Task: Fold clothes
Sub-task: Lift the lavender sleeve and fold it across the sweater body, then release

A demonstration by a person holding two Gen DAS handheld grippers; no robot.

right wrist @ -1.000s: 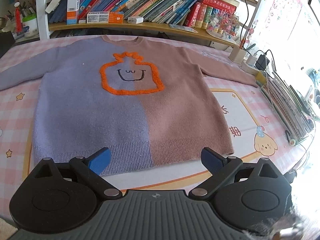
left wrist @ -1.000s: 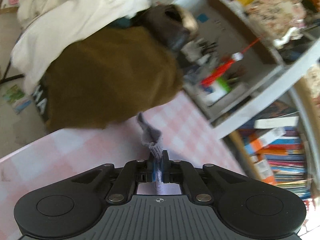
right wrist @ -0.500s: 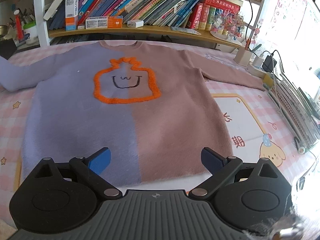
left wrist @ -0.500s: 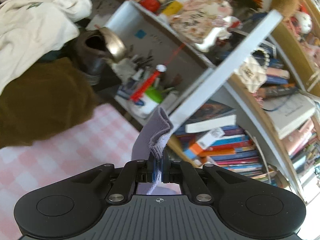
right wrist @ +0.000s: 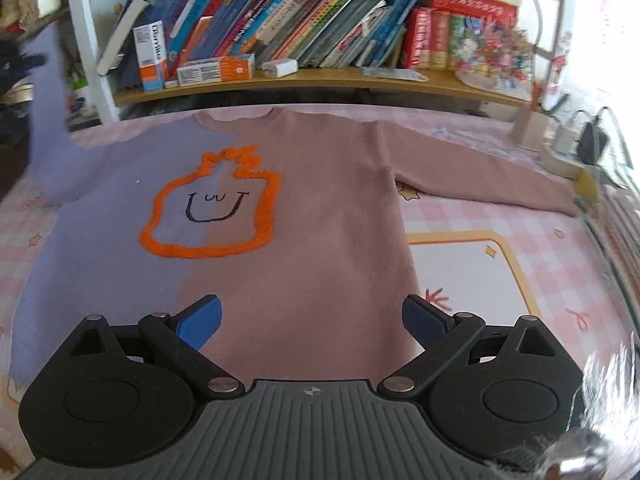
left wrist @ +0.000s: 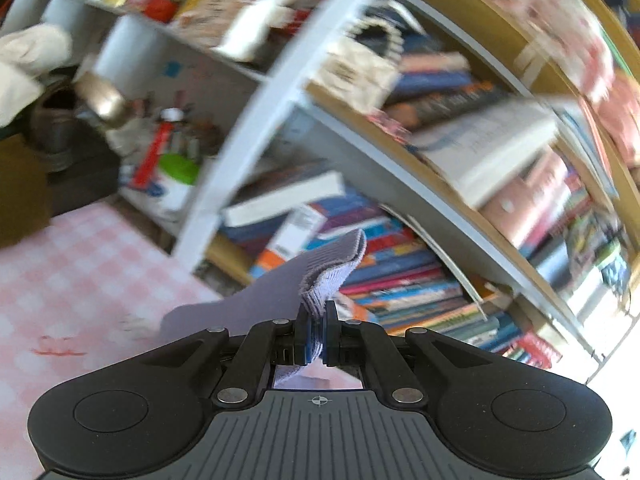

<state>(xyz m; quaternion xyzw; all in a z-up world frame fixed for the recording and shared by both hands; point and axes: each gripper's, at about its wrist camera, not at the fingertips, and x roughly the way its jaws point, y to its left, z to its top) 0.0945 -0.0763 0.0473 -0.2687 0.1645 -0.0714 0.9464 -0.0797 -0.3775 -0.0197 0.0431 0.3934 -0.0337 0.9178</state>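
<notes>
Room: a pink checked table cover (right wrist: 500, 220) spread before a bookshelf (right wrist: 304, 80) crammed with books; places below are given from the sweater
Left wrist view, background: blurred bookshelf (left wrist: 440, 184) running on a slant, a strip of the pink checked cover (left wrist: 80, 264) at lower left
Left wrist view, grip: the left gripper (left wrist: 316, 334) has its jaws pressed together on the ribbed lilac cuff (left wrist: 332, 264) of the sweater's sleeve, which stands up out of the pads, raised off the cover
Right wrist view, task thing: the sweater (right wrist: 248, 216), half lilac and half dusty pink, lies flat and face up, collar toward the bookshelf, hem toward the camera, an orange outline with a smiling face on its chest
Right wrist view, lilac sleeve (right wrist: 48, 120): lifted clear off the cover at the sweater's far left, blurred, rising toward the shelf upright
Right wrist view, pink sleeve (right wrist: 480, 176): stretched out flat to the right of the body, long axis running away from the shoulder, cuff near a charger and cables
Right wrist view, grip: the right gripper (right wrist: 316, 320) hovers over the pink lower body, jaws spread wide, nothing between them
Deciding relation: the pink sleeve lies up and to the right of the right gripper, and that hand looks the nearer one to fold it inward
</notes>
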